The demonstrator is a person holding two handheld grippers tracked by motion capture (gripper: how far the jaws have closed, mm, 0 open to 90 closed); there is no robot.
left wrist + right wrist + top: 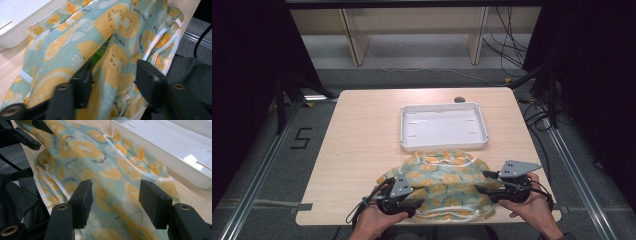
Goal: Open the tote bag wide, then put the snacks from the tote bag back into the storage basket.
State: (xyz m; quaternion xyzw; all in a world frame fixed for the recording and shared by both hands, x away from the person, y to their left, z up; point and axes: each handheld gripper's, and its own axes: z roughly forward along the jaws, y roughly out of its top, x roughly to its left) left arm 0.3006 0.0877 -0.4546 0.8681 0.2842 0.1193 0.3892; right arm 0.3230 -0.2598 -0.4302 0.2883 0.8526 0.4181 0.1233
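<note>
Wooden table (362, 145), fruit-print cloth (447, 182) between both tools (jaws parted)

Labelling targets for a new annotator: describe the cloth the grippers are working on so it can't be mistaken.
On the light wooden table, look at the near edge, just in front of the shallow white rectangular plastic tray. There lies a crumpled pale teal fabric bag between the two hand-held grippers. Its orange and yellow citrus-slice print and white cord set it apart from the plain tray.
</note>
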